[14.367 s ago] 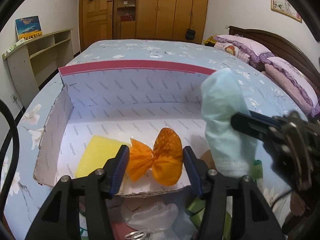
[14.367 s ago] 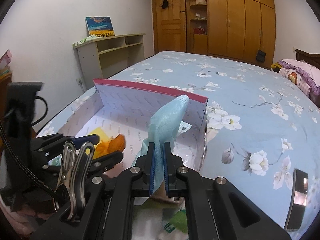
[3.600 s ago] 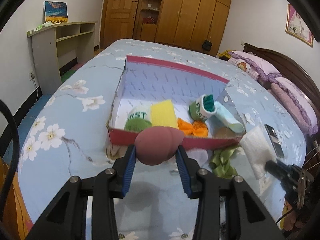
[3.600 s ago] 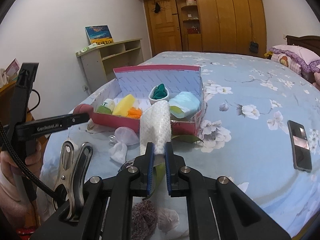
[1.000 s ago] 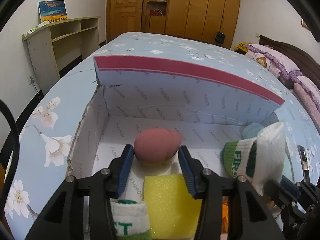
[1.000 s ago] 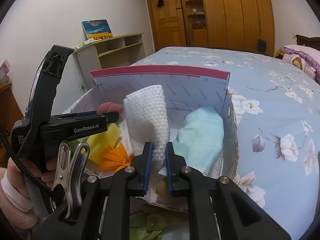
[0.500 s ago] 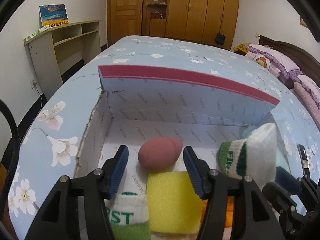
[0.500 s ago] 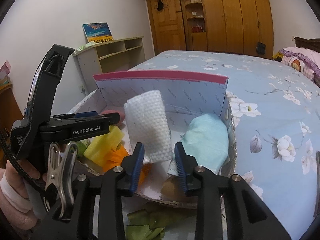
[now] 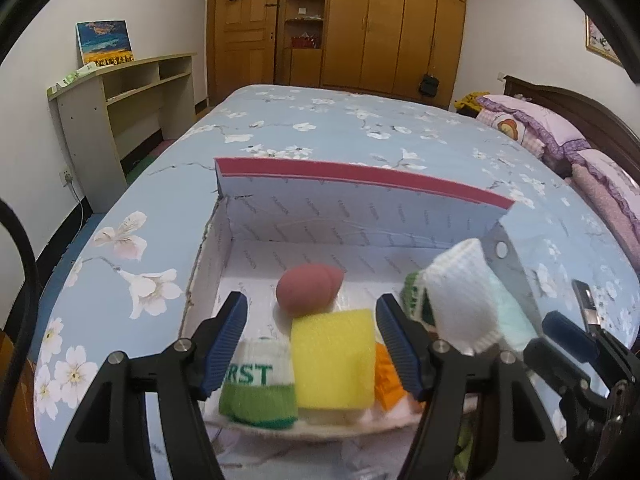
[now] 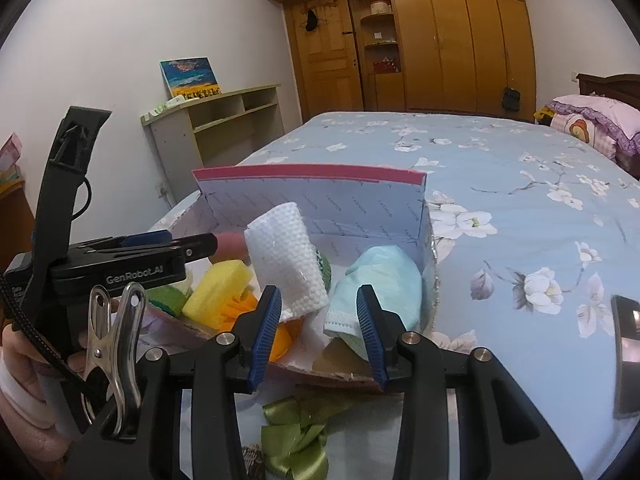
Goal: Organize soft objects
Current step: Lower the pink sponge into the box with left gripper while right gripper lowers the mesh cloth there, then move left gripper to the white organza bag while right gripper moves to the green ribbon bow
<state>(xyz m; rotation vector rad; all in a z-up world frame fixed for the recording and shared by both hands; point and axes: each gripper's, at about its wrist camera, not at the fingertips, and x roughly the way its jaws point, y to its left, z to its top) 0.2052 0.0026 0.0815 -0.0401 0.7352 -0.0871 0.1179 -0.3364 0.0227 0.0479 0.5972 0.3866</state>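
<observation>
Both grippers have let go and pulled back, so the left gripper point(image 9: 310, 338) and right gripper point(image 10: 318, 328) gape wide with nothing held, while the pink egg-shaped sponge point(image 9: 308, 294) lies pointing right inside the red-edged cardboard box point(image 9: 360, 178), beside the upright white knitted roll point(image 10: 286, 254), on the blue flowered bed point(image 10: 520, 208).

I see the open cardboard box point(image 9: 360, 216) with its pink rim and white printed lining, and near its back wall a pink egg-shaped sponge point(image 9: 308, 294) lies on its side on the floor. In front of the sponge sits a yellow foam block point(image 9: 332, 362), with a rolled white-and-green sock point(image 9: 258, 384) at its left and an orange piece point(image 9: 386, 376) at its right. Toward the box's right wall I see a white waffle-knit roll point(image 10: 286, 258) standing tilted beside a pale blue cloth bundle point(image 10: 380, 284).
</observation>
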